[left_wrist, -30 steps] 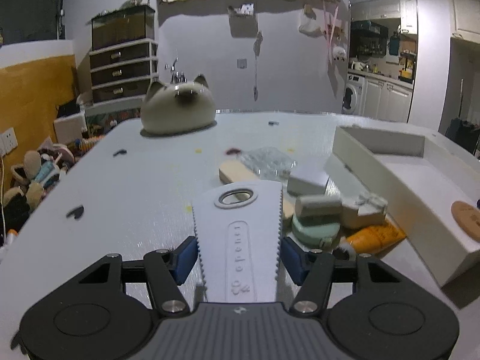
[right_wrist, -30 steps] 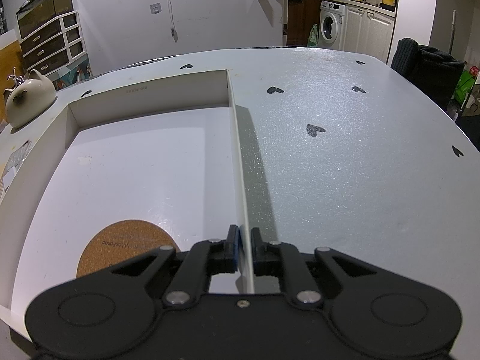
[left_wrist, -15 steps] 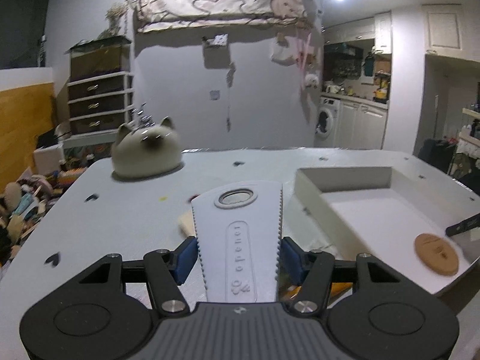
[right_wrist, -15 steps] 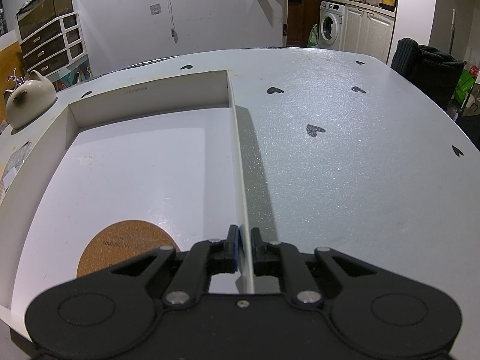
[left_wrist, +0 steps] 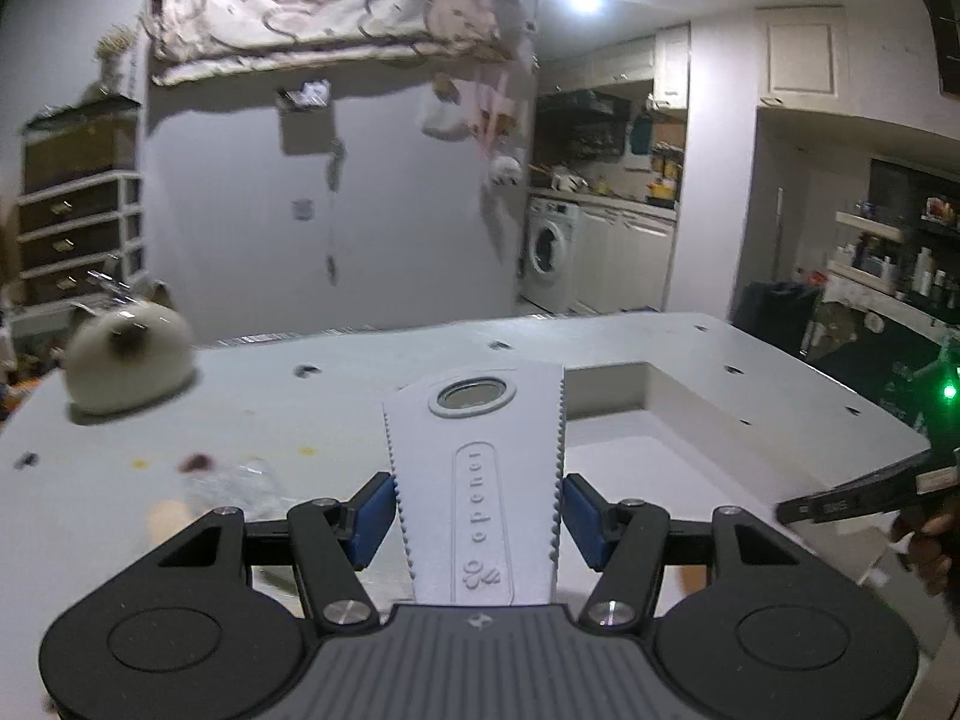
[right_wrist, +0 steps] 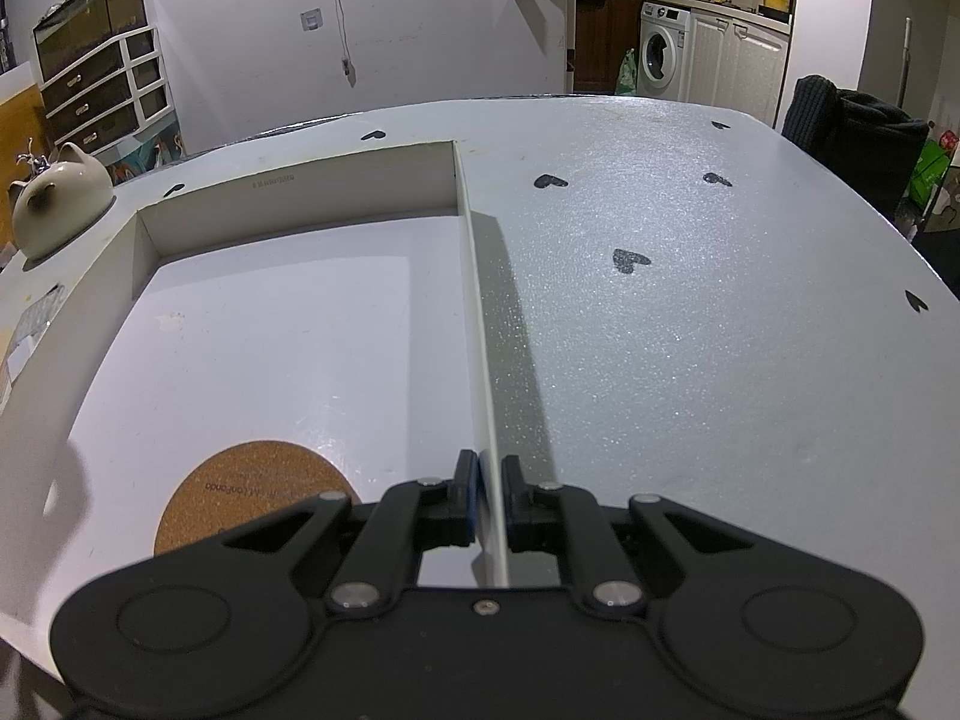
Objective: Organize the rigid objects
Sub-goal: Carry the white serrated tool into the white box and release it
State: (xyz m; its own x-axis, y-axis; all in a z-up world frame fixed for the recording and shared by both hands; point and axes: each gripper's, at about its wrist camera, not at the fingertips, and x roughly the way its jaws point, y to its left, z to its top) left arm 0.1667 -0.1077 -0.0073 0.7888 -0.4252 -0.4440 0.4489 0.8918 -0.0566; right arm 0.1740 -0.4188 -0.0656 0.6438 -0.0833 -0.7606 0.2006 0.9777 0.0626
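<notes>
Grey rubbery jar opener (left_wrist: 477,492), flat, light, probably flexible, sits pinched by its toothed edges in the left hand-held gripper (left_wrist: 477,519), above the tabletop (right_wrist: 690,300); the right hand-held gripper (right_wrist: 487,501) clamps the white tray's wall (right_wrist: 477,324).

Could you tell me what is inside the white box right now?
Inside the white box lies one round cork coaster near the front. The rest of the visible floor is bare; the right gripper covers the nearest strip.
</notes>
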